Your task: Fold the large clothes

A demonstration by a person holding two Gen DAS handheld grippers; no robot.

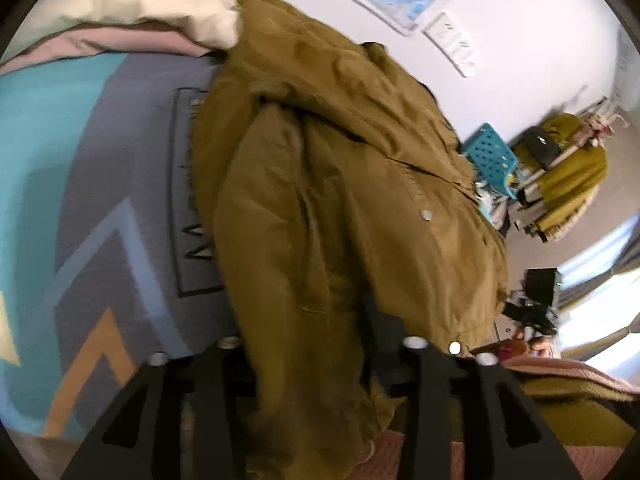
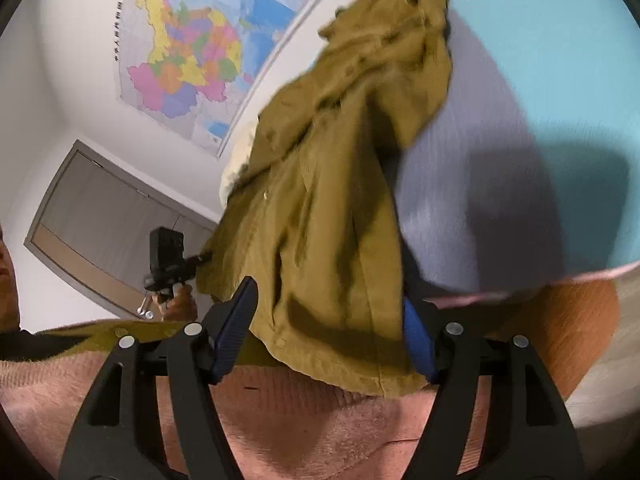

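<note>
An olive-brown jacket (image 1: 340, 168) with snap buttons lies crumpled on the bed, and its near end hangs toward me. In the left wrist view my left gripper (image 1: 316, 328) stands with its jaws apart. A thick fold of the jacket runs between them and covers the pads. In the right wrist view the jacket (image 2: 320, 220) drops between the blue pads (image 2: 236, 320) of my right gripper (image 2: 328, 328). Those jaws are wide, and the cloth hangs loose in the gap. A hand (image 2: 178, 304) holds the other gripper at the jacket's left edge.
The bed cover (image 1: 100, 184) is grey with teal, blue and orange shapes. A cream pillow (image 1: 160, 4) lies at its far end. A pink blanket (image 2: 300, 420) is under my grippers. A wall map (image 2: 192, 52), a door (image 2: 100, 232), a blue chair (image 1: 494, 156) and a clothes rack (image 1: 568, 172) stand around.
</note>
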